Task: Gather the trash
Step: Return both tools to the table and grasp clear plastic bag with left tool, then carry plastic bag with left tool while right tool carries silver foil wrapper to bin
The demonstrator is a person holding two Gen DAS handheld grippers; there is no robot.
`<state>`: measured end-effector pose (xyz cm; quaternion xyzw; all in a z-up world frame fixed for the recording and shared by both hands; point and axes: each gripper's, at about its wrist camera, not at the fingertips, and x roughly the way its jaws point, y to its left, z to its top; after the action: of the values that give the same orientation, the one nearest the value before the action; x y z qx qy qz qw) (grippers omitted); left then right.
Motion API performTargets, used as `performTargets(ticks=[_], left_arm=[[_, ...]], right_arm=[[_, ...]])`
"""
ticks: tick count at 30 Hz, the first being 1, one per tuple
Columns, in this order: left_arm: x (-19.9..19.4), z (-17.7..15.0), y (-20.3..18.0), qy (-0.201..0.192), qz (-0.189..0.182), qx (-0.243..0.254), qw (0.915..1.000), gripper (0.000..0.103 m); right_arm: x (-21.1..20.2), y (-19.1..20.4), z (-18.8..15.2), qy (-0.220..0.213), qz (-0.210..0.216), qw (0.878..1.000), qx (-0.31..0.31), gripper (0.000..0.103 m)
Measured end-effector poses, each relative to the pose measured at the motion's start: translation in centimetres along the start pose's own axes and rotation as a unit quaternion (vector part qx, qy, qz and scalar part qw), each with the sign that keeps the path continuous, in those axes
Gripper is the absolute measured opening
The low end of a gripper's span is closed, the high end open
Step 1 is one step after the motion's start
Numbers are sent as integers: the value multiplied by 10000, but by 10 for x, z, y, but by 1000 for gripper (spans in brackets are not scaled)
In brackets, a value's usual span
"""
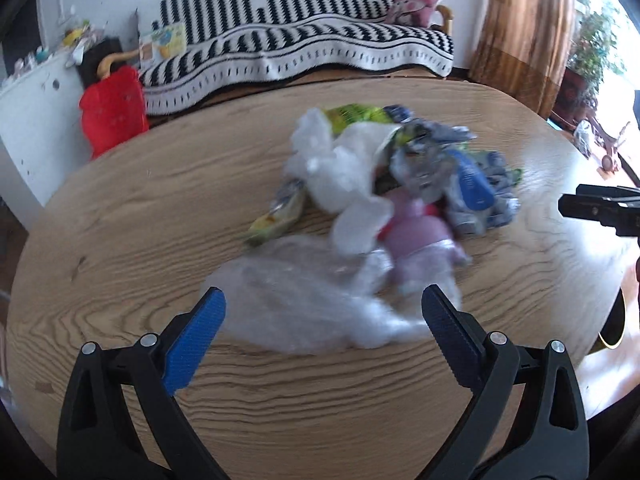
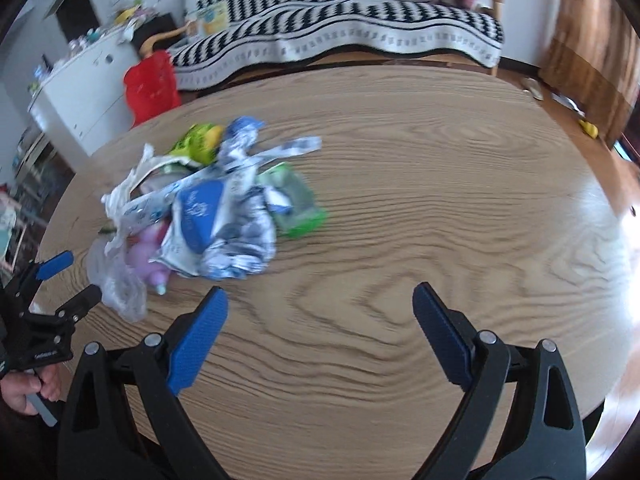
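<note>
Trash pile [image 1: 384, 200] on the counter [image 1: 160, 220], left of centre in the right wrist view. Left hand-held gripper [image 1: 322, 312] just before the pile; right hand-held gripper [image 2: 320, 304] to its right. Sofa [image 1: 304, 48] behind the counter.

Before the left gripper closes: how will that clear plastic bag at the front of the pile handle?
Probably floppy: the clear bag lies crumpled and flat on the table, so it should collapse rather than hold shape. Likely very light, thin enough to see wood grain through it. It touches the pink bottle, so pulling may drag neighbours. The left gripper is open around its near edge.
</note>
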<state>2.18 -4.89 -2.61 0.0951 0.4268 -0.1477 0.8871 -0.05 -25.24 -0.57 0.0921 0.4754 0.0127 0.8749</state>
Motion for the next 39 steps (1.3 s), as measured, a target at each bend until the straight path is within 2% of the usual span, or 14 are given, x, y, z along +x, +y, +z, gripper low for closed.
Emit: performTargets(ticks=[4,8,10,12,15,25,26,27,30,34,39], left_arm=[[25,7,9,271,-185,-262,9991,95],[37,2,6,361,-76,-111,9993,93],[36,-1,3,386,-61,-5,9992,71],[33,-3,3,419,-5,-4,9991,33],[21,-5,3,392,44,-20,9992,24],[-32,15,14,-167,-5,-299,9994,21],[-34,18,15,-205,-19,-340,9992,21],[-37,20,15,-245,-20,-374,9990,21],[-43,26,19,-351,-4,-485,9982,21],[-45,34,17,-415,-31,-568,9975,22],[-45,43,2,-466,-120,-543,9974,22]], right_arm=[[15,14,7,96,65,9999,-95,90],[22,20,8,158,162,9996,-149,88],[26,25,11,177,187,9995,-183,87],[30,28,12,223,236,9992,-213,80],[36,34,13,263,289,9990,-217,75],[57,34,24,297,455,9985,43,70],[59,34,24,324,507,9982,54,66],[60,33,24,345,572,9977,65,52],[54,35,24,312,616,9976,24,40],[35,39,18,105,501,9985,-201,34],[8,35,9,-129,502,9983,-267,34]])
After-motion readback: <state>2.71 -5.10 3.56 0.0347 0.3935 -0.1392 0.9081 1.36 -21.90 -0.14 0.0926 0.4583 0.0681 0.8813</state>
